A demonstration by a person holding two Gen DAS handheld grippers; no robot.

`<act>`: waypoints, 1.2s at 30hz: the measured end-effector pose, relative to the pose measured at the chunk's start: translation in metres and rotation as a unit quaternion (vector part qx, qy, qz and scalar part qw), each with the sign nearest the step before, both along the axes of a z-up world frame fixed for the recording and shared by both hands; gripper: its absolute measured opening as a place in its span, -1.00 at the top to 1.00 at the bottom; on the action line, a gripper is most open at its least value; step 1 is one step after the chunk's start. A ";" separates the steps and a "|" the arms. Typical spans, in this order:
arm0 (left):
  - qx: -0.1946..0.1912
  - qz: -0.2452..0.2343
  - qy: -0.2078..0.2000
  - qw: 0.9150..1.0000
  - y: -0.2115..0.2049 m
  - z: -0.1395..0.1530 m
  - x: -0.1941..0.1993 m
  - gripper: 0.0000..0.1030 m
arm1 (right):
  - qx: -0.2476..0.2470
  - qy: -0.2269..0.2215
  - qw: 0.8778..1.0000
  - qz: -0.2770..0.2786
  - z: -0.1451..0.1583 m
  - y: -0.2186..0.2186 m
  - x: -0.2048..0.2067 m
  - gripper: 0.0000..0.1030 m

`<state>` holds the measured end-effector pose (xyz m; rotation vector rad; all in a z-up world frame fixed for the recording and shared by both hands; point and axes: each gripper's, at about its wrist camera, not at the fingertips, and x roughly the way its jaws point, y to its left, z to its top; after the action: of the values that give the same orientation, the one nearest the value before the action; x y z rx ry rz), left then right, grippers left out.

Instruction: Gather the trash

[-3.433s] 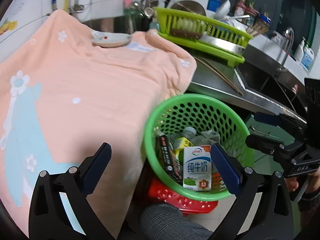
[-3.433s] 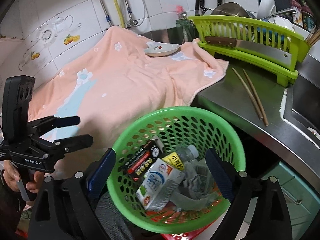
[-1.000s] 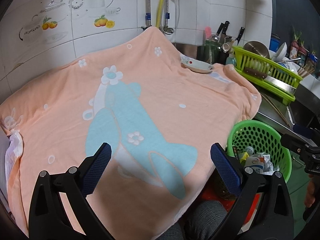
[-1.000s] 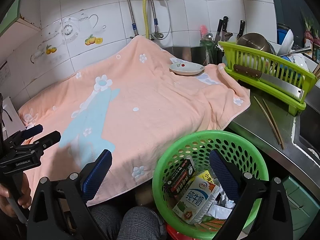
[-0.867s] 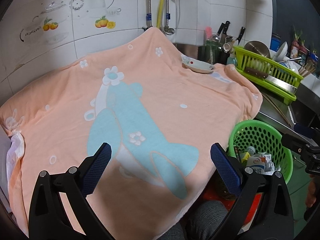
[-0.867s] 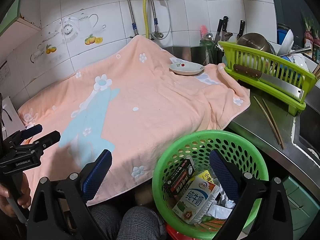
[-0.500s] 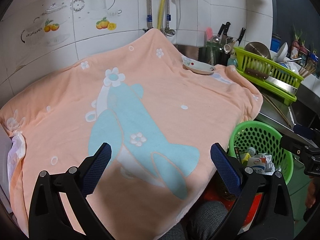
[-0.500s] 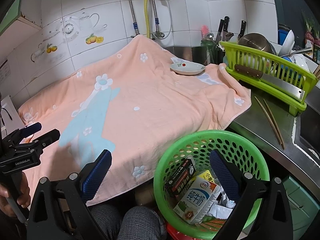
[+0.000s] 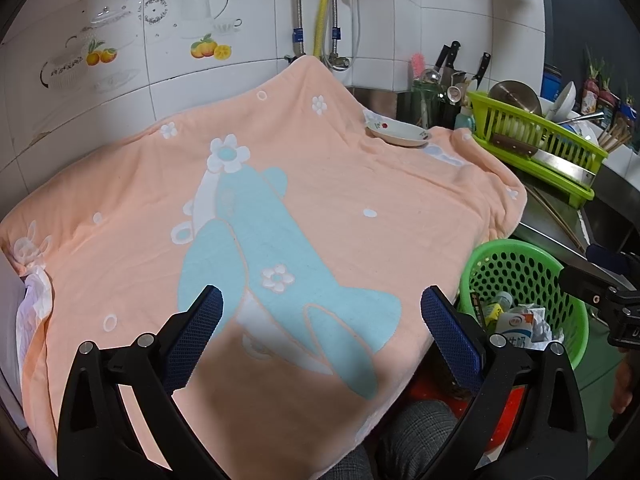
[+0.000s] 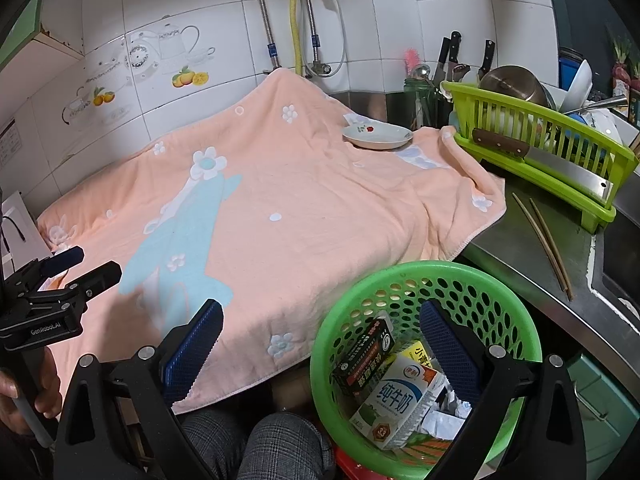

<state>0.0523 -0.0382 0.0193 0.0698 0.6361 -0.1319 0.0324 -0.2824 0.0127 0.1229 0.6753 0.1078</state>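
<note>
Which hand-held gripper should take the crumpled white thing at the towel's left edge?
Left, probably. The left hand-held gripper is open beside that edge, near the crumpled white thing. The right hand-held gripper hangs by the green basket, opposite.

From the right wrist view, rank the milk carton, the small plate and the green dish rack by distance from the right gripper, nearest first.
1. Milk carton: in the green basket, just below the right gripper, toward its right finger.
2. Small plate: on the far end of the peach towel, ahead.
3. Green dish rack: at the back right; its near end is about level with the plate, the rest beyond.
</note>
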 end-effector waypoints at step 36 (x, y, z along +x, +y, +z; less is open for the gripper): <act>0.000 0.000 -0.006 1.000 0.001 0.001 -0.004 -0.90 | 0.004 0.000 1.000 0.007 0.000 0.001 0.000 -0.85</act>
<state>0.0479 -0.0374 0.0203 0.0714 0.6250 -0.1321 0.0323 -0.2813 0.0124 0.1248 0.6755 0.1238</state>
